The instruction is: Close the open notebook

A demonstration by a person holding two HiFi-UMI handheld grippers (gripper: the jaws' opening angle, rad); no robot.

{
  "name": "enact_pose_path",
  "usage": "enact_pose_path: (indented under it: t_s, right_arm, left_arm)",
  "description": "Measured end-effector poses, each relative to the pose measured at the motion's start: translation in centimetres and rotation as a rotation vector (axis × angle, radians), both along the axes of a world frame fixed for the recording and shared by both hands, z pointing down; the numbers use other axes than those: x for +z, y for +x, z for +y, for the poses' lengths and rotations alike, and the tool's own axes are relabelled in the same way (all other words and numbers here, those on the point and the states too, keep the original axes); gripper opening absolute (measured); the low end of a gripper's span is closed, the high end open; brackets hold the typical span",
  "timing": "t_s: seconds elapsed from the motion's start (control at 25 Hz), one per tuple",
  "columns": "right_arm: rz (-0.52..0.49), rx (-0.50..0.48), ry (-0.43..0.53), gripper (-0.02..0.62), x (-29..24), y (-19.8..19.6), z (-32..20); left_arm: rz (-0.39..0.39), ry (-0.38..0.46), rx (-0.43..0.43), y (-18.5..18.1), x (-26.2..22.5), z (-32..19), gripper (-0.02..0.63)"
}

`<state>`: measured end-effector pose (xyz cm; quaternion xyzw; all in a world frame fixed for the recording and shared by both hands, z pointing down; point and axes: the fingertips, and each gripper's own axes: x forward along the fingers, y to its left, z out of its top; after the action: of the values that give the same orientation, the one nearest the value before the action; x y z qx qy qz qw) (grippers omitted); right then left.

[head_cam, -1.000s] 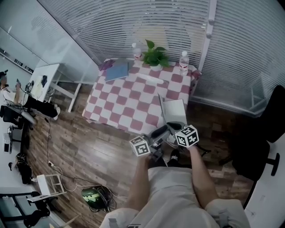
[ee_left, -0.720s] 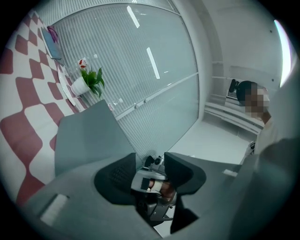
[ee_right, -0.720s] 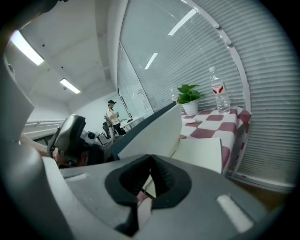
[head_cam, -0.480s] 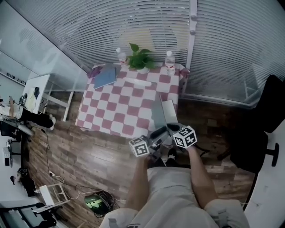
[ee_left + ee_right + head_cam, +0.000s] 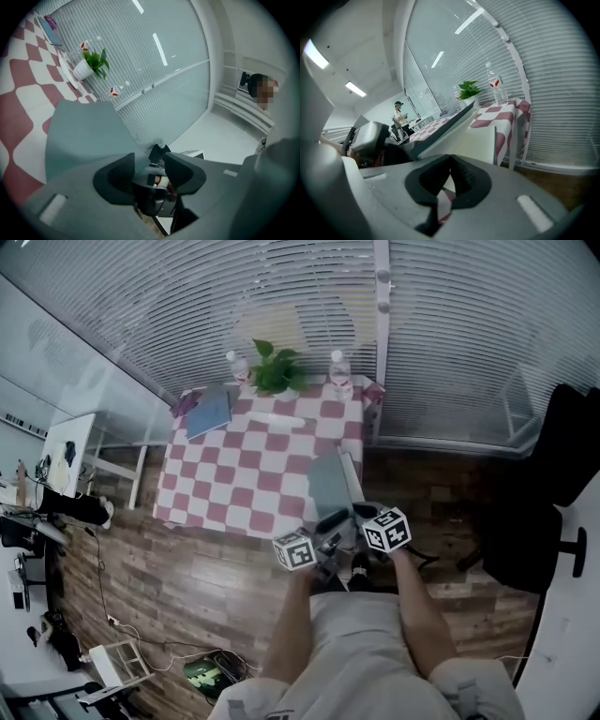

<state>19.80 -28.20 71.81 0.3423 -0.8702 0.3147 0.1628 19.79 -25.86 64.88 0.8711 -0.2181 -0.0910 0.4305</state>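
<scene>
The step in hand is the approach: neither tool touches the open notebook [image 5: 328,486] yet, so the closing itself is not begun. The notebook lies at the near right edge of the checkered desk [image 5: 234,474], just right of centre in the head view, with its grey-blue cover [image 5: 84,136] standing steeply up beside a white page [image 5: 476,138]. Both tools sit just below it in that frame, close together. The left hand-held gripper [image 5: 149,161] is released, its pads apart with no part of the notebook between them. In the left gripper view the cover's broad face fills the middle left, ahead of the jaws and off to one side. The right hand-held gripper [image 5: 450,158] is clenched tip to tip on nothing. In the right gripper view the page and the cover's dark slanting edge lie just beyond and above its tips, near but apart. As I judge it, the next move calls for bringing one tool up to the outer face of the raised cover and pushing it over onto the page. That push should be gentle, since the notebook sits close to the desk's edge and could slide off.
</scene>
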Motion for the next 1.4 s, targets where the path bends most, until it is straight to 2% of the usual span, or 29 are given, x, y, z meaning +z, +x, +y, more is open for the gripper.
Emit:
enact_pose_path:
  t_s: [0.12,0.24,0.32,0.4,0.52,0.56,0.8,0.96,1.12,1.28,1.4]
  right_arm:
    - [0.042,0.024,-0.018,0.002,1.1,0.6,0.0]
    - [0.129,0.024,-0.024,0.002,2.3,1.0,0.2]
    - [0.14,0.046,-0.052,0.002,2.9,1.3,0.2]
    - [0.156,0.08,-0.084,0.002,3.6,1.8,0.2]
    - [0.202,0.112,-0.109,0.002,4.7,2.3,0.3]
    - [0.213,0.119,-0.11,0.002,4.8,2.3,0.3]
    - [0.243,0.152,-0.084,0.002,5.0,2.0,0.4]
    - [0.247,0.173,-0.094,0.002,5.1,2.2,0.2]
    - [0.265,0.224,-0.118,0.002,5.1,2.3,1.1]
    - [0.307,0.248,-0.15,0.002,5.1,2.7,2.4]
    - [0.29,0.33,-0.182,0.002,4.5,3.3,4.3]
  left_arm:
    - [-0.056,-0.034,-0.051,-1.0,1.7,-0.3,0.202]
    - [-0.211,-0.071,-0.163,-3.4,4.4,-1.0,0.202]
    - [-0.311,-0.091,-0.194,-4.5,5.7,-1.0,0.202]
    - [-0.435,-0.089,-0.173,-5.0,6.8,-0.4,0.202]
    - [-0.725,-0.02,-0.081,-5.3,9.2,1.0,0.202]
    - [-0.789,0.009,-0.059,-5.3,9.5,1.1,0.202]
    - [-0.985,0.103,0.044,-5.1,10.6,1.2,0.201]
    - [-1.058,0.178,0.139,-4.8,10.8,1.4,0.193]
    - [-1.033,0.179,0.174,-5.1,10.9,1.8,0.193]
    - [-1.011,0.219,0.209,-5.3,10.7,1.5,0.192]
    - [-1.013,0.219,0.246,-5.2,10.7,2.3,0.193]
